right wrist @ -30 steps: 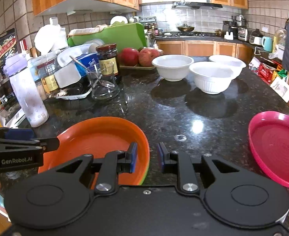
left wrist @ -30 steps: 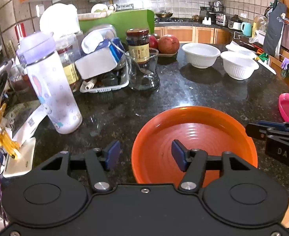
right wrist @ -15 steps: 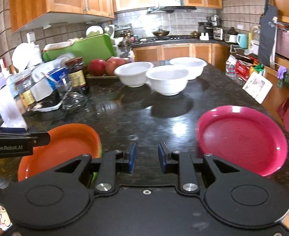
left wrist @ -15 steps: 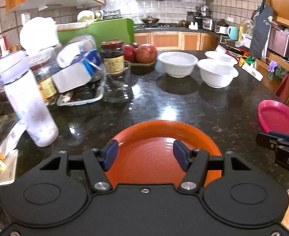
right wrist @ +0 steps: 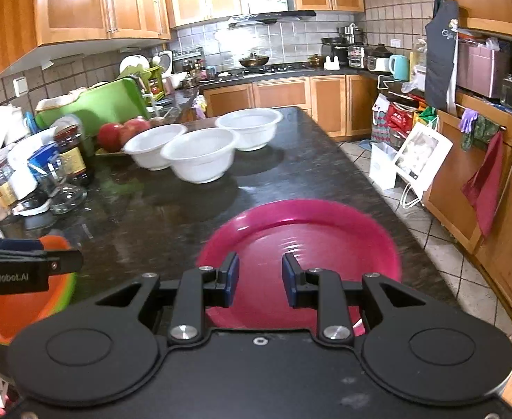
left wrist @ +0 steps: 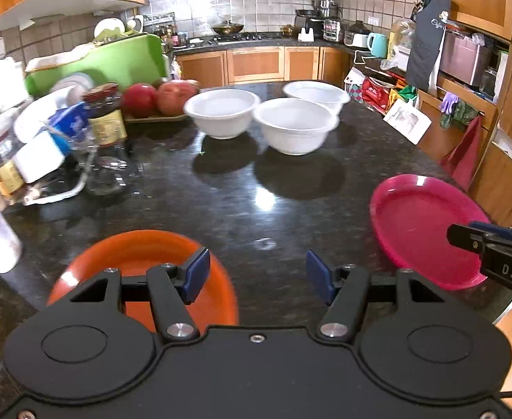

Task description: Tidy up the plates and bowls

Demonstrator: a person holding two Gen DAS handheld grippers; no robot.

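**Right wrist view: gripper lined up on the pink plate**

Right wrist view had the right gripper [right wrist: 260, 281] over the pink plate's [right wrist: 325, 234] near rim, jaws slightly parted and empty, likely for an edge grab. The left gripper [left wrist: 257, 276] stood spread, empty, beside the orange plate [left wrist: 140, 258]. Three white bowls [left wrist: 292, 124] waited farther back on the counter [left wrist: 249, 209].

We saw three white bowls [left wrist: 221, 112] [left wrist: 295, 125] [left wrist: 316, 92] standing upright and empty in a close cluster at the far part of the dark counter. A pink plate [right wrist: 311, 241] lay flat near the counter's right edge. An orange plate [left wrist: 144, 262] lay at the near left, stacked on a green one [right wrist: 68, 288] whose rim showed beneath.
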